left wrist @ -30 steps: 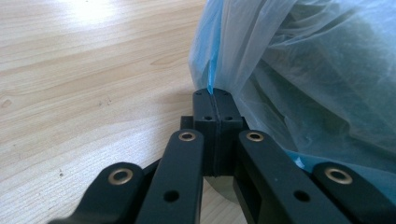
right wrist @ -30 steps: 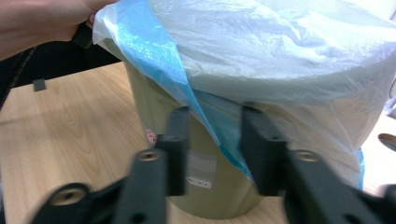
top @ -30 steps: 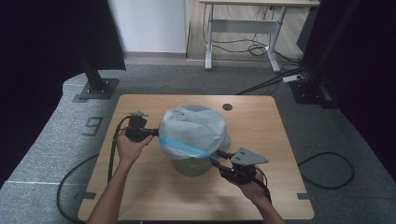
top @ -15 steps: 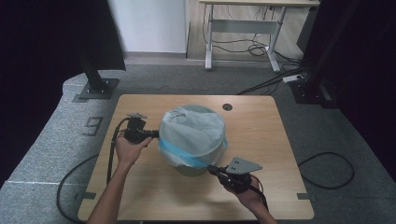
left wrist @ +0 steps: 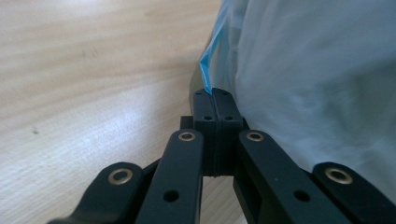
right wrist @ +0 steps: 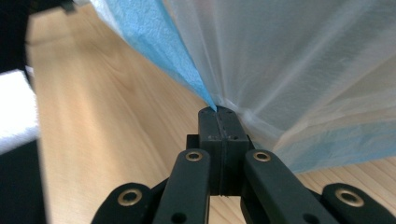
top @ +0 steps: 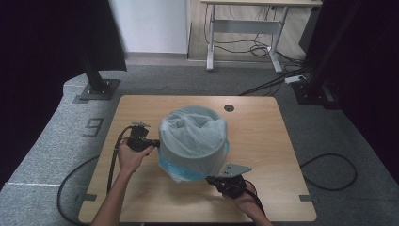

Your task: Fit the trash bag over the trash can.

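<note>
A round grey bin (top: 197, 157) stands mid-table, lined with a thin whitish plastic bag (top: 193, 129) whose blue hem (top: 171, 168) hangs down the outside. At the bin's left side my left gripper (top: 157, 143) is shut on the bag's hem. The left gripper view has the closed jaws (left wrist: 215, 93) pinching the blue edge (left wrist: 208, 70), with the bag (left wrist: 317, 84) to the right. My right gripper (top: 210, 179) sits low at the bin's front right, shut on the hem. In the right gripper view the closed jaws (right wrist: 217, 111) clamp the point where blue hem (right wrist: 173, 51) and white film (right wrist: 303, 60) meet.
The wooden table (top: 263, 141) has a cable hole (top: 229, 108) behind the bin. A black cable (top: 113, 160) loops off the left edge from the left gripper. A black stand base (top: 96, 89) and a white desk frame (top: 244, 28) stand on the floor beyond.
The bag ballooned over the bin top earlier; now it is drawn down and the bin's opening shows. The right gripper has sunk toward the table at the front right. The left gripper dropped slightly.
</note>
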The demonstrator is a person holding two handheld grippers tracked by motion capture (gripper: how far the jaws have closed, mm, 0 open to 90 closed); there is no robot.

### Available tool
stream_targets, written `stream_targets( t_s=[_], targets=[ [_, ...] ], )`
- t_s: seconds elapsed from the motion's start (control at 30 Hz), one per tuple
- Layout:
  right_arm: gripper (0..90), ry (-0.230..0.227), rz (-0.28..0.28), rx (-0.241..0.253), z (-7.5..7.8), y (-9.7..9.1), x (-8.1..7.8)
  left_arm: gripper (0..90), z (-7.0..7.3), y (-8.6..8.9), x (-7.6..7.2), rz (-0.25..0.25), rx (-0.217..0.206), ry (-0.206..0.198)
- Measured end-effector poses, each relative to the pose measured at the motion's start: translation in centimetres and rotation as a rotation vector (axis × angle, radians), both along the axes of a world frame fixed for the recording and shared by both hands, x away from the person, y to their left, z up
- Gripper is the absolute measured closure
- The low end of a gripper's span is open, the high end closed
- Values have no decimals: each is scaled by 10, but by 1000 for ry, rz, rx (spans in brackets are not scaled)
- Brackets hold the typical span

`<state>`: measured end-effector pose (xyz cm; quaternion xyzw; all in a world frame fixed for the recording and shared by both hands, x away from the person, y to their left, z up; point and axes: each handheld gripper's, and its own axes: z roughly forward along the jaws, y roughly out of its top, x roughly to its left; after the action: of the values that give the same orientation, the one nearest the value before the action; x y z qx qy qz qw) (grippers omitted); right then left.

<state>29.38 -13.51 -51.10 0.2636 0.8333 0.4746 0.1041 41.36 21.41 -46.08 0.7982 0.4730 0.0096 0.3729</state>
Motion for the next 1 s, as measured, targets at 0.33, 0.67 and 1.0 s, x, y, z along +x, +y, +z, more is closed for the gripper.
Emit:
stream_targets(
  t_s=[0.33, 0.67, 1.0],
  targets=[
    [889, 16, -36, -28, -13, -11, 4, 888, -19, -14, 4, -14, 2, 35],
    [888, 38, -48, -24, -19, -18, 6, 810, -23, -7, -1, -20, -17, 46],
    [605, -24, -119, 119, -1, -41, -2, 466, -12, 32, -33, -51, -132, -52]
  ],
)
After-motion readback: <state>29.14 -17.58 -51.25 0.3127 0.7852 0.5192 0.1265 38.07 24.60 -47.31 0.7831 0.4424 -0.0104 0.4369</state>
